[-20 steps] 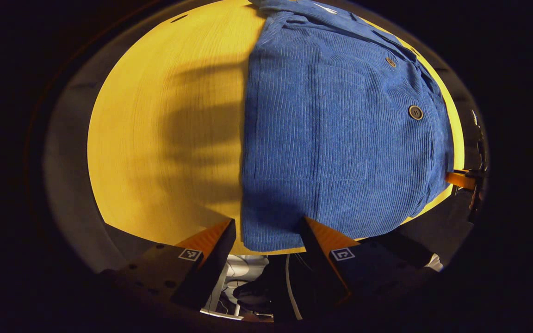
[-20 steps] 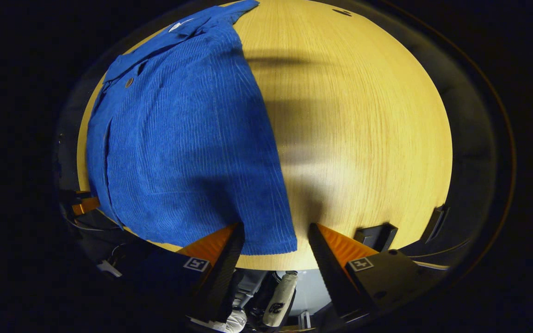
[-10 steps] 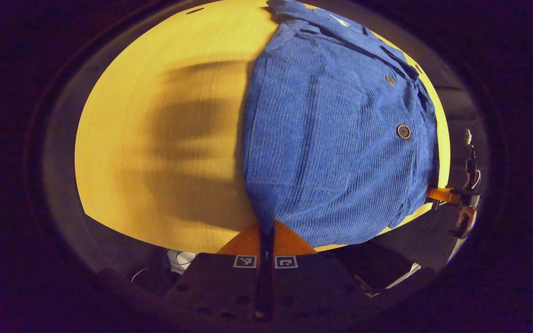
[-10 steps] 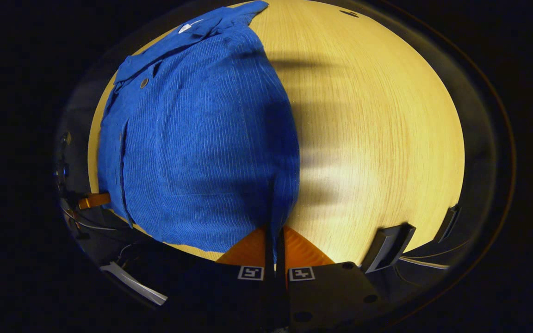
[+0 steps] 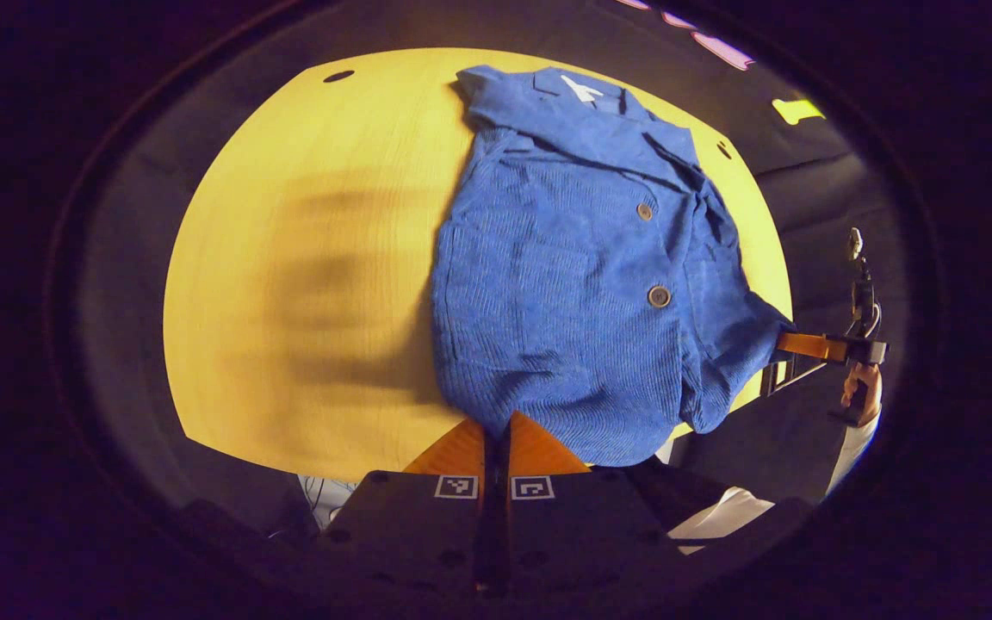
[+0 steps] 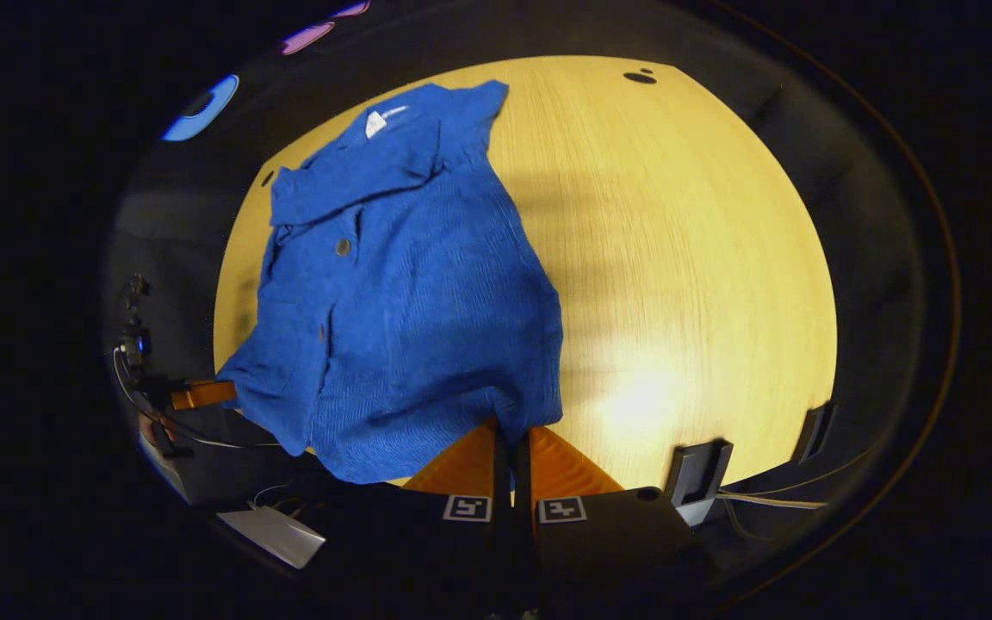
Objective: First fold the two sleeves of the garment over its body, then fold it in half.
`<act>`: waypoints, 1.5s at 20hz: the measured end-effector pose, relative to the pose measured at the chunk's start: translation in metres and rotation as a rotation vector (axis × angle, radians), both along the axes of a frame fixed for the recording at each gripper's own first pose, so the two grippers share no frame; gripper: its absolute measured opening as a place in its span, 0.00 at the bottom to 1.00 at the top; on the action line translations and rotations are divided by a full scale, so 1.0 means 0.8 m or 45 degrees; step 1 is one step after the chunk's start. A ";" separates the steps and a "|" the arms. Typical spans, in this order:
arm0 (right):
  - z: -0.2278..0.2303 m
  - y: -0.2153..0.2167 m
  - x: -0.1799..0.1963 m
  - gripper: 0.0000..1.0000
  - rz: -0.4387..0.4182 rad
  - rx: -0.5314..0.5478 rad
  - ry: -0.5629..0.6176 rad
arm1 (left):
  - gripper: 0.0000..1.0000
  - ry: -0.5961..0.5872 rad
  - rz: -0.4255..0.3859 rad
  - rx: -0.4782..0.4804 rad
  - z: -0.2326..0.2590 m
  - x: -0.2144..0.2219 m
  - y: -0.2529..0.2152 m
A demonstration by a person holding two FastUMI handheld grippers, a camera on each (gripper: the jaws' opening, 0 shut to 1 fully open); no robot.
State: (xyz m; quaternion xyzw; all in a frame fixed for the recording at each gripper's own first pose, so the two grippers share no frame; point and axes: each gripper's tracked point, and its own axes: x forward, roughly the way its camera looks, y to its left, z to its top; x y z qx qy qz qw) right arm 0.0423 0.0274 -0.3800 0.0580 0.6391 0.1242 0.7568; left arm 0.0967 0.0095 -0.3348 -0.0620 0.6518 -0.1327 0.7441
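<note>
Pale yellow wood grain covers the desk [image 5: 289, 258], a broad rounded surface with dark booth space around its edges and soft blurred shadows across its bare part. On it lies a blue corduroy garment [image 5: 565, 284], a buttoned jacket-like piece with its collar at the far side of the desk and its hem at the near edge; in the left gripper view it sits right of centre, and in the right gripper view [image 6: 410, 293] it sits left of centre. Two round buttons [image 5: 659, 296] run down its front, and a small white tag [image 5: 580, 89] shows inside the collar. The sleeves are not visible spread out to either side. In the left gripper view, the left gripper [image 5: 496, 430] is at the bottom with its jaws drawn together on the near left corner of the hem, the cloth bunched up where it meets them. In the right gripper view, the right gripper [image 6: 511, 439] likewise has its jaws closed on the near corner of the hem at its side, the fabric rising in a fold there. The left gripper view also shows the right gripper far off at the right, at the garment's other corner, with a hand [image 5: 858, 387] behind it.
</note>
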 end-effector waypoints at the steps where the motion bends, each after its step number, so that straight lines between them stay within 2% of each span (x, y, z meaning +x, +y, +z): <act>1: 0.019 0.000 0.009 0.05 -0.001 0.012 -0.048 | 0.00 -0.044 0.007 -0.008 0.019 0.013 0.000; 4: 0.075 0.004 0.054 0.05 0.003 0.035 -0.195 | 0.00 -0.178 0.043 -0.049 0.076 0.054 0.008; 9: 0.154 0.022 0.147 0.05 -0.012 0.078 -0.412 | 0.00 -0.385 0.063 -0.014 0.155 0.139 0.016; 14: 0.201 0.035 0.270 0.05 -0.045 0.041 -0.616 | 0.00 -0.593 0.090 0.069 0.201 0.258 0.021; 16: 0.209 0.044 0.331 0.05 -0.061 0.021 -0.689 | 0.00 -0.628 0.141 0.081 0.221 0.314 0.028; 17: 0.206 0.045 0.357 0.22 -0.067 0.000 -0.711 | 0.00 -0.631 0.167 0.055 0.228 0.340 0.021; 18: 0.195 0.049 0.386 0.05 -0.063 -0.019 -0.720 | 0.00 -0.644 0.171 0.053 0.223 0.368 0.012; 21: 0.123 0.068 0.466 0.05 -0.047 -0.086 -0.679 | 0.00 -0.613 0.138 0.206 0.160 0.449 0.010; 23: 0.070 0.082 0.498 0.05 -0.044 -0.090 -0.609 | 0.00 -0.553 0.149 0.253 0.118 0.485 -0.004; 26: -0.002 0.081 0.521 0.05 -0.037 -0.126 -0.507 | 0.00 -0.489 0.132 0.338 0.077 0.515 -0.008; 28: -0.028 0.087 0.534 0.05 -0.049 -0.105 -0.476 | 0.00 -0.468 0.130 0.414 0.058 0.529 0.002; 30: -0.041 0.098 0.544 0.05 -0.069 -0.051 -0.443 | 0.00 -0.446 0.147 0.435 0.044 0.534 0.001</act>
